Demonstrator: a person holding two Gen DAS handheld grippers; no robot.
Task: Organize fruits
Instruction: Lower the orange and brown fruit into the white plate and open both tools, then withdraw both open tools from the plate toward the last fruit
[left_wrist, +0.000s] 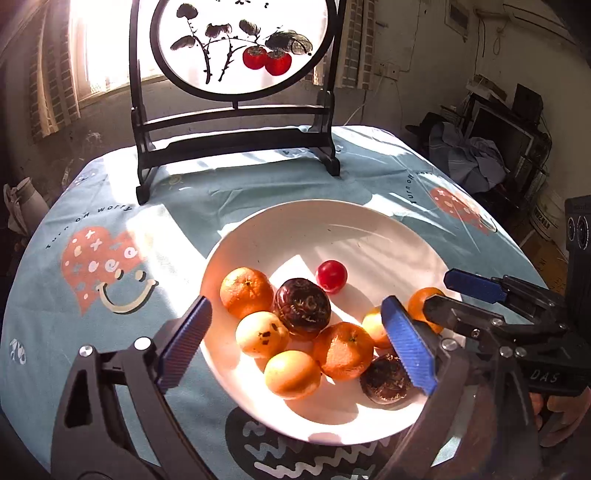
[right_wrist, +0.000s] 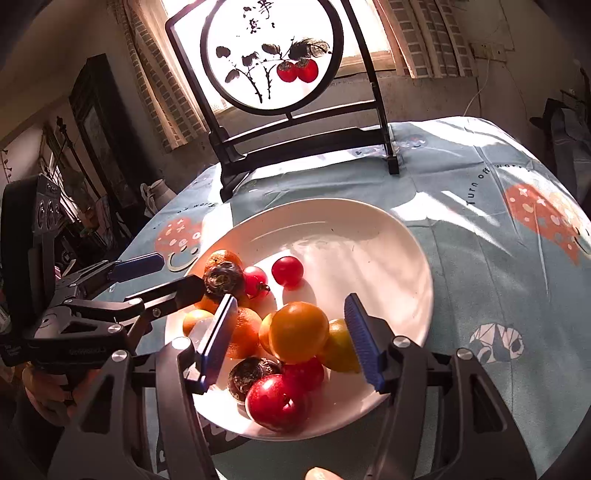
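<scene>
A white plate (left_wrist: 332, 214) (right_wrist: 332, 206) on the blue tablecloth holds several fruits. In the left wrist view I see a mandarin (left_wrist: 245, 293), a dark wrinkled fruit (left_wrist: 303, 308), a small red fruit (left_wrist: 331, 276) and pale yellow fruits (left_wrist: 291, 374). My left gripper (left_wrist: 295, 345) (right_wrist: 155, 278) hovers over the plate's near-left side, jaws wide apart, with nothing pressed between them. My right gripper (right_wrist: 291, 343) (left_wrist: 437, 291) stands open above an orange-yellow fruit (right_wrist: 299, 330), which its pads do not touch. A red fruit (right_wrist: 277, 402) lies nearest in the right wrist view.
A round painted screen on a black stand (left_wrist: 236, 140) (right_wrist: 306, 136) rises at the table's far edge, behind the plate. Bare cloth with heart prints (left_wrist: 99, 266) (right_wrist: 535, 218) lies on both sides. The table drops off to cluttered floor left and right.
</scene>
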